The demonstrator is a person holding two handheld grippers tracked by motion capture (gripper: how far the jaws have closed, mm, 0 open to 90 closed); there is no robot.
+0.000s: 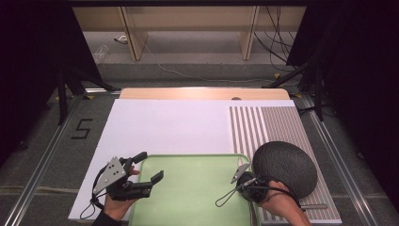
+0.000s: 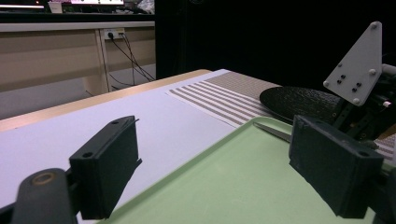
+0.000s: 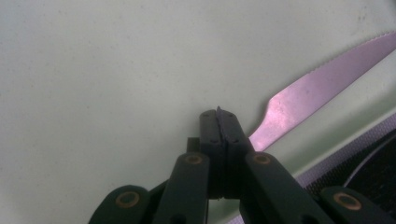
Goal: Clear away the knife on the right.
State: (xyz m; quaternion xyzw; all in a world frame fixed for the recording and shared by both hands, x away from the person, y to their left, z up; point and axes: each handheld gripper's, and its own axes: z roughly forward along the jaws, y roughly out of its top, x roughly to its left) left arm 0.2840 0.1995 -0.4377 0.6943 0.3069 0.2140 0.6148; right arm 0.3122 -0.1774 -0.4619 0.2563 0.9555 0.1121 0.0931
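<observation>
1. On the worktop, which is wearing a white sheet, a pale green tray is sitting at the near edge, between the person's two hands.
2. Inside the tray, a table knife is lying along the right wall; its serrated blade is resting flat on the tray floor, and its handle end is passing behind the right gripper's fingers, so whether they are touching it I cannot tell. In the left gripper view the blade tip is showing just inside the tray's far right rim.
3. Just beside the tray's right rim, a dark textured round plate is sitting on a grey-and-white striped placemat, outside the tray.
4. The right gripper is hanging over the tray's right edge, and its fingers are clenched tight together with nothing showing between them.
5. The left gripper is hovering over the tray's left rim, with the hand coming in from below; its fingers are standing wide apart, released, one over the white sheet and the other over the green tray floor, grasping nothing.
</observation>
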